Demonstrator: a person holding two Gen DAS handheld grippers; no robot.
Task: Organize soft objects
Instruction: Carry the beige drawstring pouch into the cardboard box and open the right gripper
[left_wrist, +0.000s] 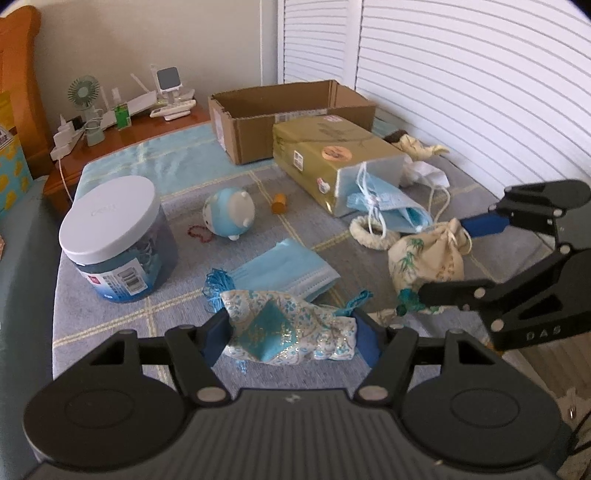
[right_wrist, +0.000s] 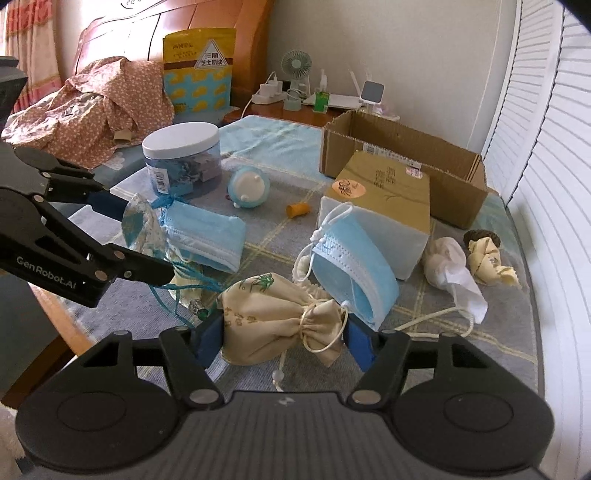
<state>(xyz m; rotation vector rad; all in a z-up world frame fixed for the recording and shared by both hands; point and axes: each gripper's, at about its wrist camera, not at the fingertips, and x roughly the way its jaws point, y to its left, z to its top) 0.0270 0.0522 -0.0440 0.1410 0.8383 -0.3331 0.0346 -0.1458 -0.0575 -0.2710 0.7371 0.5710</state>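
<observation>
My left gripper (left_wrist: 291, 334) is clamped on one silky blue-patterned pouch (left_wrist: 291, 328), its pads pressing the cloth from both sides. My right gripper (right_wrist: 284, 338) has one cream pouch (right_wrist: 280, 314) printed with green bamboo between its pads, which touch it at both ends; the drawstring neck is bunched and tied with a pale cord. Both pouches hang just above the grey checked blanket (left_wrist: 122, 317).

Beyond them I count two lots of pale blue face masks: a flat stack (left_wrist: 284, 269) just past the left pouch, and a folded bunch (right_wrist: 351, 266) leaning on the gold box (right_wrist: 384, 206), one of its white ear loops curling up against the box. One cream fabric ring (left_wrist: 373, 230) lies under that bunch. Right of the box sit one crumpled white mask (right_wrist: 450, 266) and one small cloth doll (right_wrist: 487, 254).

Farther off: one round blue plastic toy (left_wrist: 229, 212), one small orange tube (left_wrist: 279, 203), one clear tub with a white lid (left_wrist: 110, 225), and one open cardboard box (left_wrist: 288, 114).
</observation>
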